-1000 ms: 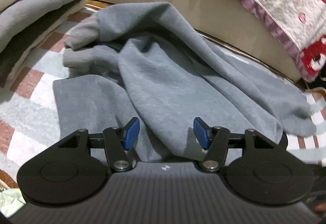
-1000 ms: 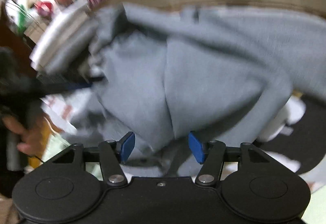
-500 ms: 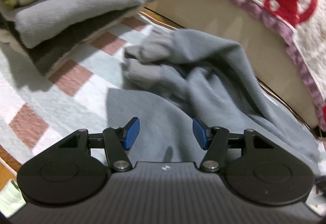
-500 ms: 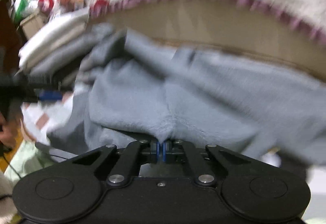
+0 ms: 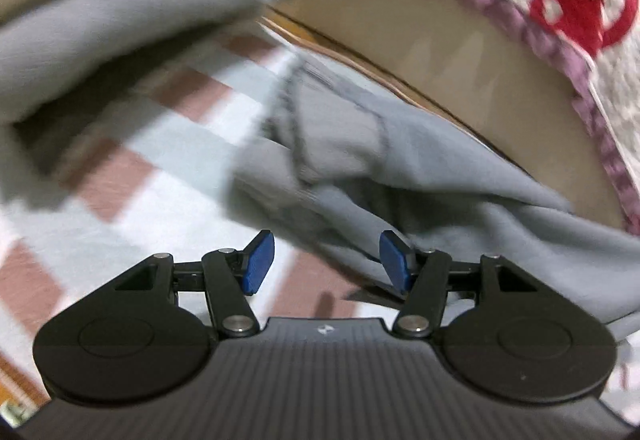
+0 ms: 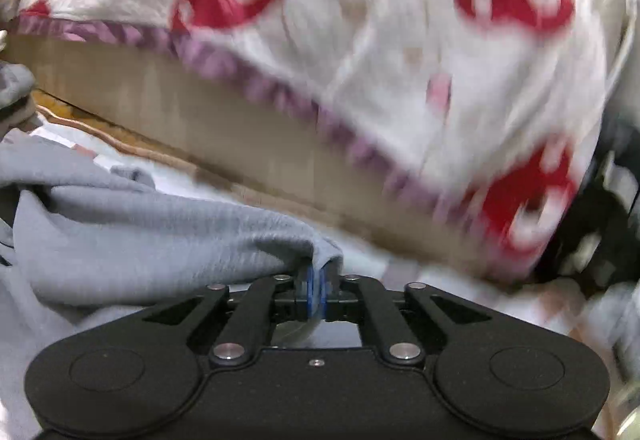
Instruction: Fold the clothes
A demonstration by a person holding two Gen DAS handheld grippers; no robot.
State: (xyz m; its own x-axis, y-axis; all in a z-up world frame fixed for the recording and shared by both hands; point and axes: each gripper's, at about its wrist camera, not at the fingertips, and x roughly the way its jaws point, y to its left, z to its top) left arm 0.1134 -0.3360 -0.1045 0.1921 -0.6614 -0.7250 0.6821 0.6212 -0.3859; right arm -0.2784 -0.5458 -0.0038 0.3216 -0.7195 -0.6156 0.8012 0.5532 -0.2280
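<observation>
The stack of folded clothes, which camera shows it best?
The left wrist view: the stack of folded clothes fills its upper left, blurred, with grey and cream layers. The right wrist view catches only a grey sliver at its left edge.

We see our left gripper [image 5: 326, 262] as a black ribbed body with two round discs, silver screws and blue pads [image 5: 259, 263]. Our right gripper [image 6: 316, 292] looks matte black, with matching screws and linkages.

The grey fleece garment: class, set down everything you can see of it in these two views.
The grey fleece garment is soft, matte knit cloth with dark stitched seams, lying crumpled on the red-and-white checked rug beside the tan bed base. The right gripper is shut on a pinched fold, lifting it. The open left gripper hovers at its edge.
</observation>
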